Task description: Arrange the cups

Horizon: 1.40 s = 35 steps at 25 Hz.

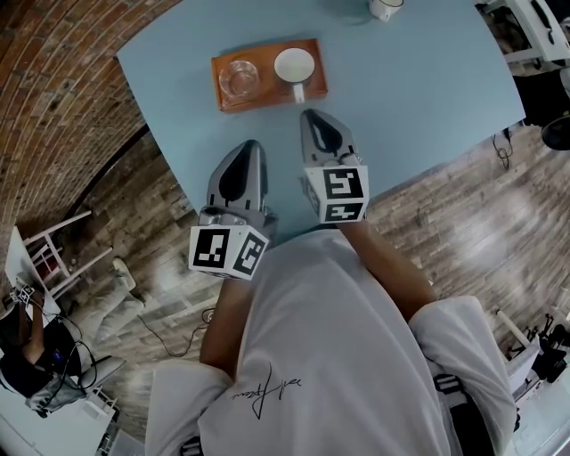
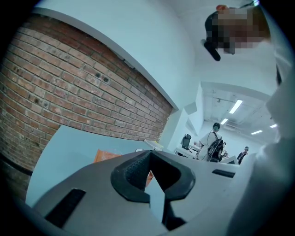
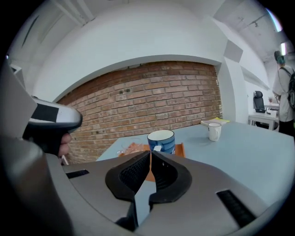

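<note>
2 cups are recorded upright, side by side, on an orange tray [image 1: 267,100]. The clear glass cup [image 1: 239,78] is placed at the tray's left. The blue mug [image 1: 295,65], white inside, is placed at its right, handle turned to the near edge. 1 white mug [image 1: 385,7] is noted well apart, at the far edge of the table [image 1: 427,107].

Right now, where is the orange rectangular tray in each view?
Head view: orange rectangular tray at top centre, on the light blue table.
Left gripper view: tray's orange corner just left of the shut jaws.
Right gripper view: tray at centre, behind the jaws.
Shared landmark: red brick wall.
</note>
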Tool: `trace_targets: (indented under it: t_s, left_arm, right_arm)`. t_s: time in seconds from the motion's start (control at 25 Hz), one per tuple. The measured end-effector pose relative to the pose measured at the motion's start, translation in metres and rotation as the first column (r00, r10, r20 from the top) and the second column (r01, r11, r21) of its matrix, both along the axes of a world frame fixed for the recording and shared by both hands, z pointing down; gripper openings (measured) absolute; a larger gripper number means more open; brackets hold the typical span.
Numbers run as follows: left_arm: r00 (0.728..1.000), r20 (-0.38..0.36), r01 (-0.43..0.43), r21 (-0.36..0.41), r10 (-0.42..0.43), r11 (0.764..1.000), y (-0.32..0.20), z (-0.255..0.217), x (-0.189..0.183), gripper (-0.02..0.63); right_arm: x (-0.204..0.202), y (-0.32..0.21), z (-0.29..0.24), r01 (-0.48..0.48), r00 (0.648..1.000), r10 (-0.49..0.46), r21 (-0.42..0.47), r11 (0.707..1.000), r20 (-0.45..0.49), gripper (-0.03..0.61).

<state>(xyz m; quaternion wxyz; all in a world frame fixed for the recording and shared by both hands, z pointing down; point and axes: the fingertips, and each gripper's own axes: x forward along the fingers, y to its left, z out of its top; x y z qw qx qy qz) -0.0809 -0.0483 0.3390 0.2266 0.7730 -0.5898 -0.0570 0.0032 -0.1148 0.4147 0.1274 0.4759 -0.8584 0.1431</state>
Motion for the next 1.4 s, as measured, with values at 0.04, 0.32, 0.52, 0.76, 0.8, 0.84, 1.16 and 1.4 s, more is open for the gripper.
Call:
trace_targets:
  t_s: [0.04,0.32,0.52,0.76,0.8,0.84,1.16,1.4]
  left_arm:
    - [1.000,-0.001,0.003,0.002,-0.003,1.000,0.000,-0.001,-0.001,0.008]
    - [0.999,0.030,0.019,0.019,-0.020,1.000,-0.002,-0.004,-0.008,0.008]
    - [0.996,0.083,0.045,0.015,-0.046,0.999,-0.003,0.000,-0.019,0.009]
    - [0.988,0.138,0.061,0.021,-0.063,0.998,-0.009,0.010,-0.036,0.009]
    - [0.988,0.139,0.067,0.018,-0.068,0.998,-0.010,0.012,-0.040,0.009]
    - [0.988,0.138,0.072,0.016,-0.074,0.997,-0.012,0.015,-0.043,0.009]
    - [0.983,0.163,0.088,-0.022,-0.083,0.996,-0.025,0.042,-0.066,0.009]
    - [0.982,0.181,0.061,-0.063,-0.048,0.996,-0.032,0.066,-0.073,0.009]
  right_arm:
    - [-0.001,0.002,-0.001,0.015,1.000,-0.015,-0.005,1.000,0.019,0.028]
    - [-0.007,0.016,-0.013,0.112,0.989,-0.112,0.006,0.994,0.100,0.023]
    - [-0.007,0.023,-0.017,0.157,0.982,-0.157,0.006,0.988,0.103,0.023]
    - [-0.002,0.030,-0.017,0.154,0.984,-0.153,-0.012,0.988,0.088,0.023]
    - [-0.003,0.031,-0.017,0.158,0.984,-0.157,-0.013,0.987,0.082,0.023]
    - [-0.003,0.033,-0.016,0.163,0.984,-0.162,-0.014,0.986,0.075,0.023]
    - [-0.004,0.041,-0.013,0.177,0.984,-0.176,-0.028,0.984,0.032,0.023]
    - [-0.004,0.048,-0.008,0.152,0.988,-0.151,-0.046,0.987,0.016,0.023]
